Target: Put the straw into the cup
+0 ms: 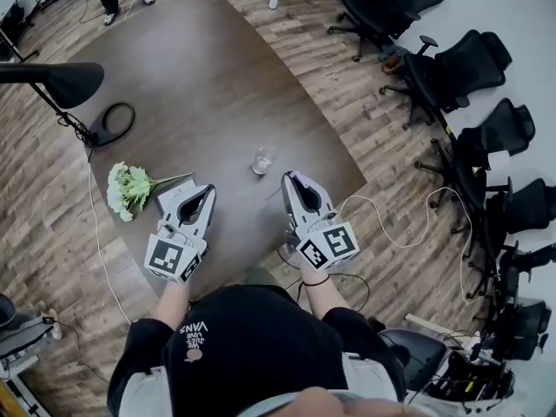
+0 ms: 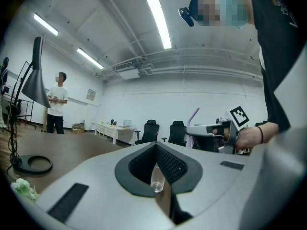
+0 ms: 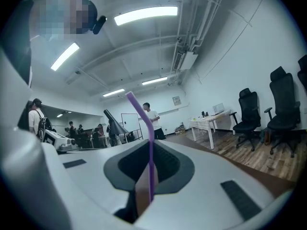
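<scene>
A clear glass cup stands upright on the brown table, ahead of and between both grippers. My right gripper is shut on a purple bent straw, which stands upright between its pads with the bent end up and leaning left. The straw's tip shows right of the cup. My left gripper is shut and holds nothing. In the left gripper view the cup shows straight ahead through the jaws' notch, and the right gripper with the straw is at the right.
A bunch of white and green flowers lies on the table left of the left gripper. A black lamp with a round base stands at the table's left edge. Black office chairs line the right wall. A person stands beyond the table.
</scene>
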The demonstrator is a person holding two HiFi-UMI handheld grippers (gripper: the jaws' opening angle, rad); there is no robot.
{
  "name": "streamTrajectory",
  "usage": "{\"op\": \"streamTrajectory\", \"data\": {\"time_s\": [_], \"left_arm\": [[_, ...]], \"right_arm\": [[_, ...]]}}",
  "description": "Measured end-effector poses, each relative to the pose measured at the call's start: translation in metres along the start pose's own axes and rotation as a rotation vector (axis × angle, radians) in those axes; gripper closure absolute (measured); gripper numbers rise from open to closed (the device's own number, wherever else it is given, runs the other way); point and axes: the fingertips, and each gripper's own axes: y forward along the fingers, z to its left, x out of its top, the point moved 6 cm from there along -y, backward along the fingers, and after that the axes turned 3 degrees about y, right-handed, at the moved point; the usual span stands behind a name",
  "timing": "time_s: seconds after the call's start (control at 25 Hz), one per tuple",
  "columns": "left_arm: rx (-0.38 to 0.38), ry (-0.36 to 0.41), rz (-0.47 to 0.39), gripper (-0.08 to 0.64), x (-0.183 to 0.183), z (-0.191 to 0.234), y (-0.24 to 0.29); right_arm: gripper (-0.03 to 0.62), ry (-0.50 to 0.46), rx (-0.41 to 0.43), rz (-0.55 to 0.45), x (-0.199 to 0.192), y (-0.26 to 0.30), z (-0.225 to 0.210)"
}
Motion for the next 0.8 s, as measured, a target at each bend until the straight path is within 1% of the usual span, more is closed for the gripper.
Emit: {"op": "streamTrajectory", "data": {"time_s": [0.52,0.8], "left_arm": [[0.054,-0.002,0.010,0.554,0.000,0.015,0.031],[0.103,-0.006,0.021,0.554,0.000,0.020,0.038]], "right_arm": [[0.558,-0.031,0.054,-0.036,0.027,0.057,-0.043],[0.558,-0.028,0.089,-0.027,0.031,0.080,-0.058]]}}
